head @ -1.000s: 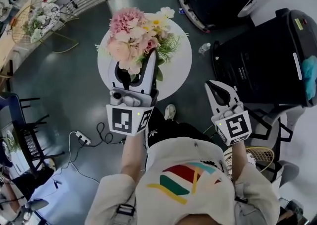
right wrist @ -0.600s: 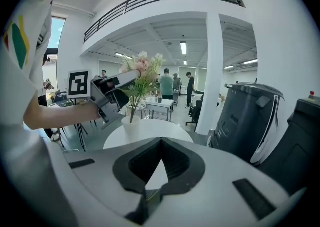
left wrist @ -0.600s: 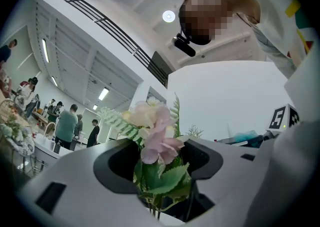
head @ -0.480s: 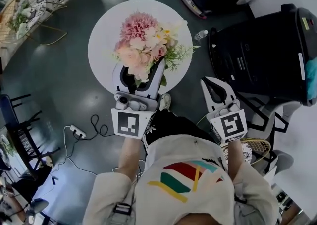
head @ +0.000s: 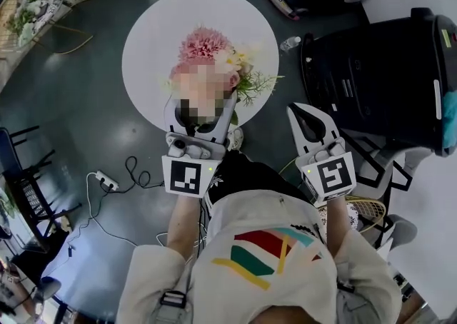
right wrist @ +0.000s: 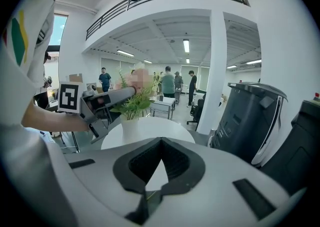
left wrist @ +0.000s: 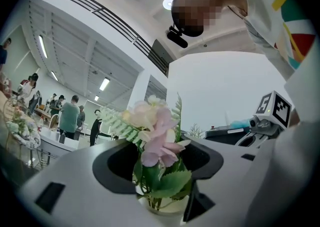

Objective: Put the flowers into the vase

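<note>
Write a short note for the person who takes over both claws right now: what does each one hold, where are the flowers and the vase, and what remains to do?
Left claw: shut on the flowers, below the blooms.
Right claw: shut, empty, held to the side of the table.
Vase: white, upright on the round white table.
Done: the flowers are directly over the vase; their stems seem to enter its mouth.
Left: seat them fully, open the left claw, draw it back.

Pink and cream flowers (head: 203,46), green leaves (head: 253,85), seemingly white vase (right wrist: 131,128), white table (head: 153,37), grey floor (head: 93,115)
</note>
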Tool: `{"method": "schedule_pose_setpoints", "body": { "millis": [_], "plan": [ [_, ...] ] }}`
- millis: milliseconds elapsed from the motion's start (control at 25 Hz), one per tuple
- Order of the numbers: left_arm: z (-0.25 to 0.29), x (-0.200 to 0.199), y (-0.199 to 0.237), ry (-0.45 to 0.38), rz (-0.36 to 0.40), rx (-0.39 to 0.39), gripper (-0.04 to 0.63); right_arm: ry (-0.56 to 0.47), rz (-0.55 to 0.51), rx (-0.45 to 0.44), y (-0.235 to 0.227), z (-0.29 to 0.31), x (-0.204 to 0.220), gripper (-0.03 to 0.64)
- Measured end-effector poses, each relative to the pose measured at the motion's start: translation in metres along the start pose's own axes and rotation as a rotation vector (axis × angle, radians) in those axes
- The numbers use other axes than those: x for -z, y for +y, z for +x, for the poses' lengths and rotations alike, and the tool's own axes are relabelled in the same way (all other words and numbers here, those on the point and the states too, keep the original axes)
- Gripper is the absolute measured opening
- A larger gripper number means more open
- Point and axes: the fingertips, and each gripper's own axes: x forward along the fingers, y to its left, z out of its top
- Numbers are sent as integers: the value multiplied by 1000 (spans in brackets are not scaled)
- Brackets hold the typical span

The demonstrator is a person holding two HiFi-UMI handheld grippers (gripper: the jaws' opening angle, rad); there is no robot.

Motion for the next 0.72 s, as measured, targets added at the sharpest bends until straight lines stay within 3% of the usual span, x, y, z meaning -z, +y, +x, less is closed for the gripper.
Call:
{"method": "schedule_pose_setpoints", "body": {
  "millis": [440, 720],
  "plan": [
    [-7, 10, -2, 38, 40, -26, 261, -19, 68, 39, -12, -5, 0, 3],
    [-12, 12, -5, 74, 55, -28, 285, -69, 58, 51, -13, -8, -7, 3]
  ]
}}
